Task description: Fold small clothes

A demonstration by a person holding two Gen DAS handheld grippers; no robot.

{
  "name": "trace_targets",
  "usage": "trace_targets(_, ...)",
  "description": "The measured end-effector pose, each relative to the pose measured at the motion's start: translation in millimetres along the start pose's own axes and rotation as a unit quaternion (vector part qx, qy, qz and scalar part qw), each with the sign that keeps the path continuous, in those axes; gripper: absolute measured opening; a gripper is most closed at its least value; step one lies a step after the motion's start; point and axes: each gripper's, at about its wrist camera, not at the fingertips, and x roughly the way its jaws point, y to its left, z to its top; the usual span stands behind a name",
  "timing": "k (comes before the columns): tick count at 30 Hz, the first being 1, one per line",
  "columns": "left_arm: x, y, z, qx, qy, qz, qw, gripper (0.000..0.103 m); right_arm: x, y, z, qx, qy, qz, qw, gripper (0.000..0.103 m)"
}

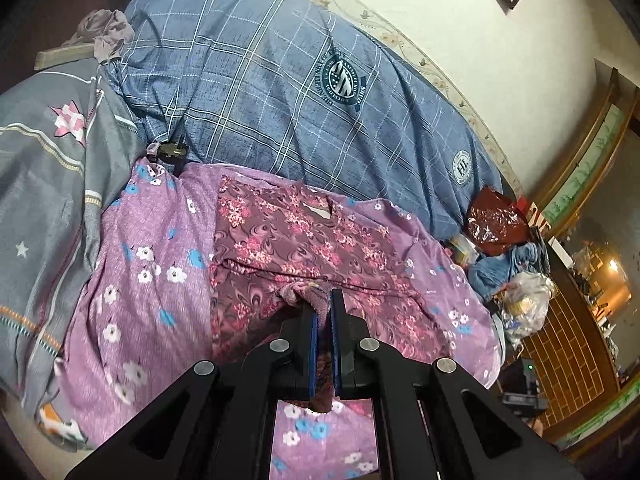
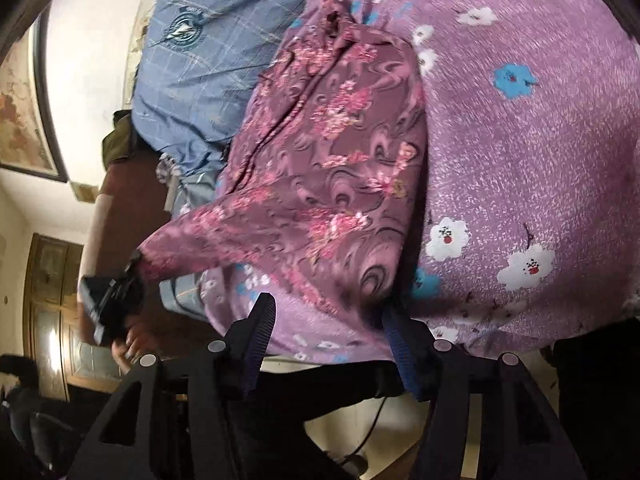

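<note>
A maroon garment with pink flowers [image 1: 296,240] lies on a purple flowered sheet [image 1: 152,264] on the bed. My left gripper [image 1: 324,300] is shut on a bunched edge of the garment and holds it lifted. In the right wrist view the same garment [image 2: 340,160] stretches from the sheet [image 2: 520,160] to the left gripper [image 2: 120,292], which pinches its corner at the left. My right gripper [image 2: 328,316] is open, its blue-padded fingers [image 2: 396,336] wide apart over the garment's near edge, holding nothing.
A blue plaid quilt [image 1: 280,80] is piled at the back and a grey striped quilt [image 1: 48,180] at the left. Plastic bags [image 1: 524,304] and a red packet [image 1: 496,220] lie at the bed's right edge. A framed picture [image 2: 24,100] hangs on the wall.
</note>
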Motion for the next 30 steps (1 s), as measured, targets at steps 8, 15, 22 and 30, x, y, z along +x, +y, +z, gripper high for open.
trace_targets(8,-24,3,-12,-0.007,0.001,0.0,1.0,0.003,29,14,3,-0.033,0.014,-0.039,0.999,0.005)
trace_targets(15,-15,17,17,-0.012,0.001,0.003,0.9999,0.003,-31,94,61,-0.127,-0.077,0.025,0.989,0.004)
trace_targets(22,67,53,106,-0.041,0.006,0.023,0.9989,0.003,-31,116,221,-0.096,-0.168,0.051,0.98,0.004)
trace_targets(30,270,145,159,-0.118,0.058,0.128,0.983,0.009,85,25,355,0.064,-0.192,0.005,0.979,0.048)
